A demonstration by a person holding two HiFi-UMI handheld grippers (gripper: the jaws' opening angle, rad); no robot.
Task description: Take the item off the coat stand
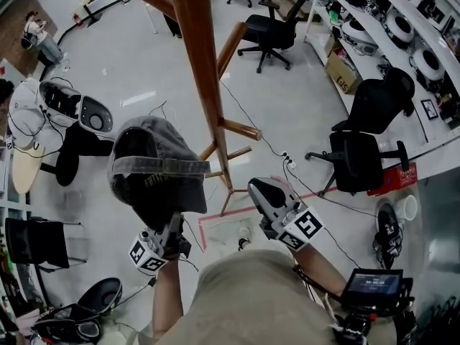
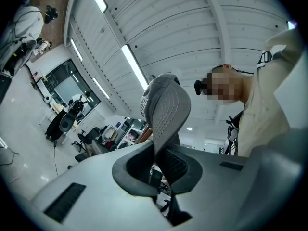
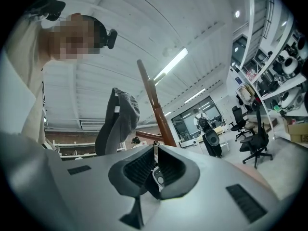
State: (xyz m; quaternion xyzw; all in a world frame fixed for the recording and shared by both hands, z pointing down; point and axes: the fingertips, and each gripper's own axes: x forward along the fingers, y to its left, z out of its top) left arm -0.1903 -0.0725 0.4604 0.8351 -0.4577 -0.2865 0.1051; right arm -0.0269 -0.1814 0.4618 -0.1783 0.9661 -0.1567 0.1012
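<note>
A grey cap (image 1: 154, 165) hangs off my left gripper (image 1: 172, 223), which is shut on the cap's edge from below. In the left gripper view the cap's stitched fabric (image 2: 166, 110) rises from between the closed jaws of the left gripper (image 2: 161, 150). The cap is just left of the brown wooden coat stand (image 1: 205, 77), level with its lower pegs (image 1: 241, 129); I cannot tell whether it touches one. My right gripper (image 1: 263, 190) is to the right of the pole, shut and empty. In the right gripper view the cap (image 3: 118, 121) and the stand (image 3: 155, 107) show beyond the right gripper (image 3: 155, 166).
Black office chairs (image 1: 363, 153) stand to the right and another (image 1: 269, 31) at the back. Shelves with gear (image 1: 402, 27) line the right side. A cable and power strip (image 1: 289, 162) lie on the floor by the stand's base. A white machine (image 1: 68, 106) is at the left.
</note>
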